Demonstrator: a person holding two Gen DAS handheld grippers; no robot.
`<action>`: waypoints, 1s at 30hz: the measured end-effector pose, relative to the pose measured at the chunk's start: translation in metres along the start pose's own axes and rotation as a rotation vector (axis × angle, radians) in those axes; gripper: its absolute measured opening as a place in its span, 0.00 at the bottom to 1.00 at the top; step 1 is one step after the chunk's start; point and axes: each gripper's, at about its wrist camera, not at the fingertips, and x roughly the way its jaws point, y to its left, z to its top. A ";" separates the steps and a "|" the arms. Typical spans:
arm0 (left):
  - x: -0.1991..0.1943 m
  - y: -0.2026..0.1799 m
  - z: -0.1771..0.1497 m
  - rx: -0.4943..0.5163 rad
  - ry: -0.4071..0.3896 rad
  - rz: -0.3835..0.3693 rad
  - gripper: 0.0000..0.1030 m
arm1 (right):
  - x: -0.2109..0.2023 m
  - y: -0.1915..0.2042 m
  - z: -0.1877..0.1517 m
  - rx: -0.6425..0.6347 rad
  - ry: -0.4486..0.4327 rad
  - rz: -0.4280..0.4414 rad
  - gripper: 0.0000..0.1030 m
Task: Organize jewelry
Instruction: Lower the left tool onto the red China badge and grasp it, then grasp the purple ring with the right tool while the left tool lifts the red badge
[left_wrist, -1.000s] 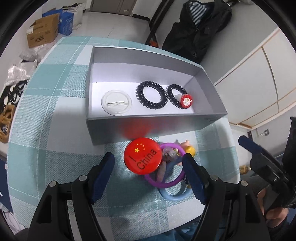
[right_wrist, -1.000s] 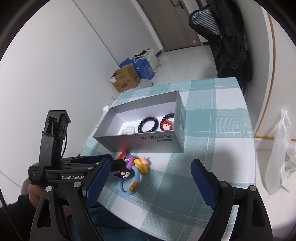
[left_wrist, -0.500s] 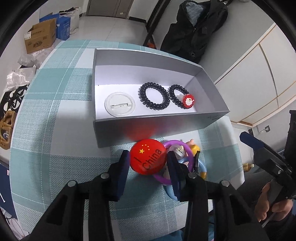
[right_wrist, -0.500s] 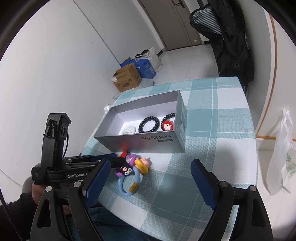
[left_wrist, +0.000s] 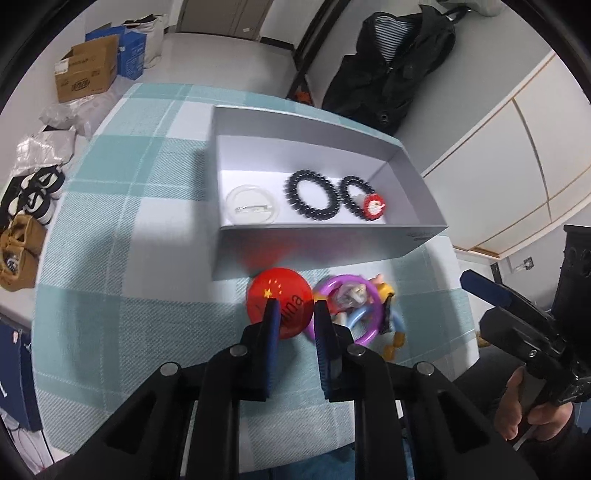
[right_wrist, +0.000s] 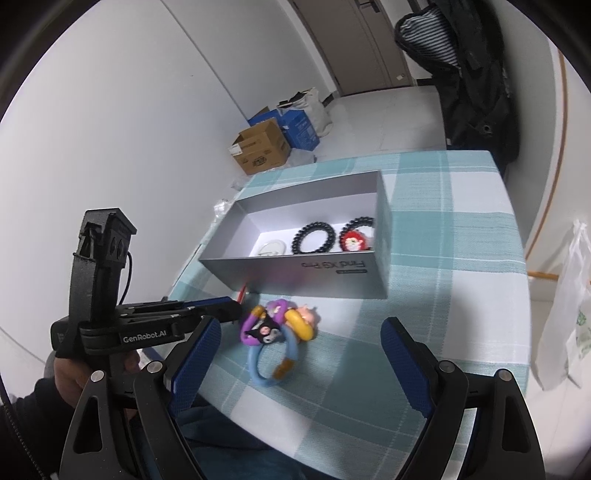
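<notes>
Checked teal cloth covers the table (left_wrist: 122, 206), with coats and cartons in the room behind. Just in front of the grey box (left_wrist: 325, 254) lies the red badge (left_wrist: 277, 301), flat on the cloth and touching the box's near wall or nearly so. The left gripper (left_wrist: 293, 314) has just been closing: its 2 fingers now stand narrow, tips over the badge's right half, the rest of the disc spilling out to their left. Whether the pads bite its edge or merely rest on its face cannot be told. The coming lift likely turns on this: the box opens straight ahead of the gripper, beyond the badge, so the carry is up and forward over the near wall.

Right of the badge, touching it, sits a tangle of hair ties (right_wrist: 275, 336) with cartoon charms. Inside the box lie a clear badge (left_wrist: 253, 206) and 2 black bead rings (left_wrist: 312, 199).

The right gripper (right_wrist: 301, 354) hangs wide open above the ties, holding nothing.
</notes>
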 end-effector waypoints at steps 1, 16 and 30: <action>0.001 0.000 0.000 -0.001 0.009 0.028 0.13 | 0.002 0.003 0.000 -0.007 0.003 0.006 0.86; -0.006 0.020 0.000 -0.073 -0.001 0.163 0.15 | 0.050 0.031 -0.003 -0.046 0.135 0.038 0.56; 0.007 0.012 0.001 0.036 0.007 0.274 0.50 | 0.058 0.037 -0.001 -0.109 0.119 -0.041 0.24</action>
